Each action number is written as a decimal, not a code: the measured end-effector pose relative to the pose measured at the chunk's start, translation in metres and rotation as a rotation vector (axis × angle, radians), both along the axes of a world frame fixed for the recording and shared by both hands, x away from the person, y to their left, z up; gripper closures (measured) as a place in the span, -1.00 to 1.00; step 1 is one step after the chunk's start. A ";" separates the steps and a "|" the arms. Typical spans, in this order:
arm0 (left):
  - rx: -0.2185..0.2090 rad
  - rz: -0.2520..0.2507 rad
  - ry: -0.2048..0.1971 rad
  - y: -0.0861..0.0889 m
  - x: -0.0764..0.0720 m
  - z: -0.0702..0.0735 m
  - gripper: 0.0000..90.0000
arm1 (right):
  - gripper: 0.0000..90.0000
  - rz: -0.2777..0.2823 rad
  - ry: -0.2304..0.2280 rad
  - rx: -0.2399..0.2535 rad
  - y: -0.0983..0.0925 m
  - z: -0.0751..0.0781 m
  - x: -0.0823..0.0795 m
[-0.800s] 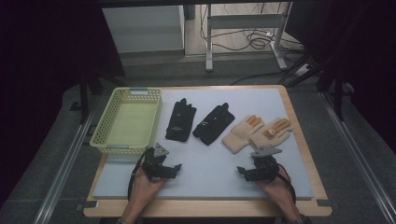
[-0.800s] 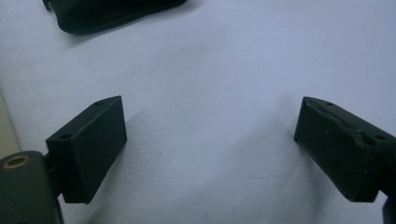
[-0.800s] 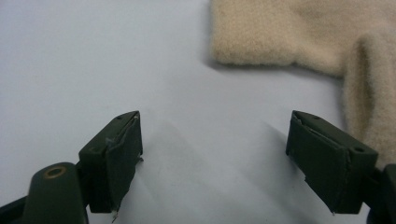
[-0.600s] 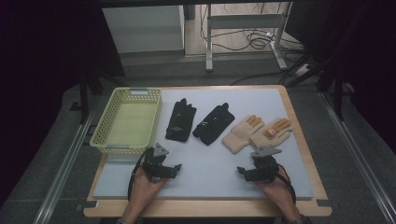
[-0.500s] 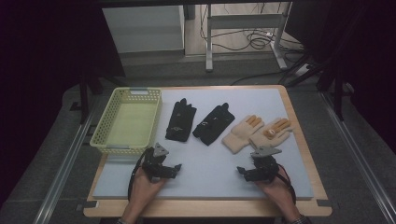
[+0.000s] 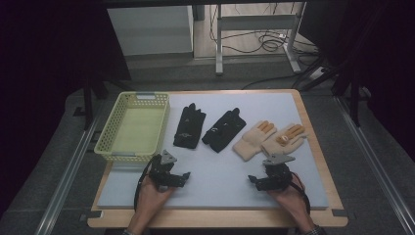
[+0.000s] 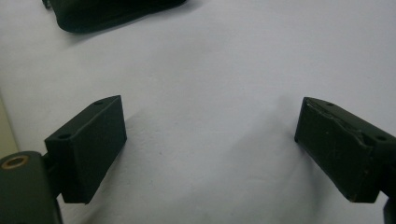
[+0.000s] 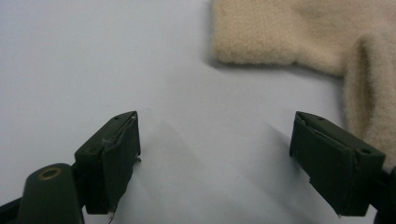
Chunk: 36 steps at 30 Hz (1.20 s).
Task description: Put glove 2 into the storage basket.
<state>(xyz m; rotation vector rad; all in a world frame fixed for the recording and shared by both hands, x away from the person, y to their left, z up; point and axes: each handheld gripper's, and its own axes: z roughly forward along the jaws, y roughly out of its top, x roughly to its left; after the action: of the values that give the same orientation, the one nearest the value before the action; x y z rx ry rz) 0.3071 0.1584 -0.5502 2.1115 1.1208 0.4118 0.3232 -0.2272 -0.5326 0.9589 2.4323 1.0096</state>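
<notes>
Gloves untouched; both jaws wide, empty

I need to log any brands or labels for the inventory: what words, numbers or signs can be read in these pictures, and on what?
None can be read.
Left black glove: small pale mark near the cuff, too small to read.
Right black glove: pale specks, unreadable.
Beige gloves: no print.
Yellow basket: no label.
Left gripper and right gripper: open, bare black pads.
</notes>
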 end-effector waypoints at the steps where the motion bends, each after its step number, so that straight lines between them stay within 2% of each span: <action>1: 0.000 0.000 0.000 0.000 0.000 0.000 -0.80 | -0.64 -0.001 -0.003 -0.002 0.000 0.000 0.000; 5: 0.000 0.000 0.000 0.000 0.000 0.000 -0.80 | -0.64 -0.004 0.003 0.005 0.000 0.000 0.000; 9: 0.000 0.000 0.000 0.000 0.000 0.000 -0.80 | -0.62 -0.009 0.018 0.035 -0.002 0.002 0.002; 15: -0.001 0.000 0.000 0.000 0.000 0.000 -0.80 | -0.62 -0.011 0.009 0.048 -0.001 0.006 0.005; 20: -0.001 0.000 0.000 0.000 0.000 0.000 -0.80 | -0.61 -0.005 0.006 0.047 0.002 0.009 0.009; 27: -0.001 0.001 0.001 0.000 0.000 0.000 -0.80 | -0.57 -0.009 0.031 0.039 0.011 0.015 0.016; 36: -0.001 0.001 0.001 0.000 0.000 0.000 -0.80 | -0.56 -0.017 0.030 0.034 0.026 0.024 0.029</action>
<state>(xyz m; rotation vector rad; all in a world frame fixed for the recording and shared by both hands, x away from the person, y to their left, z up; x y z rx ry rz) 0.3070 0.1585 -0.5503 2.1102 1.1221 0.4104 0.3526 -0.2013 -0.5087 1.0110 2.4346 1.0408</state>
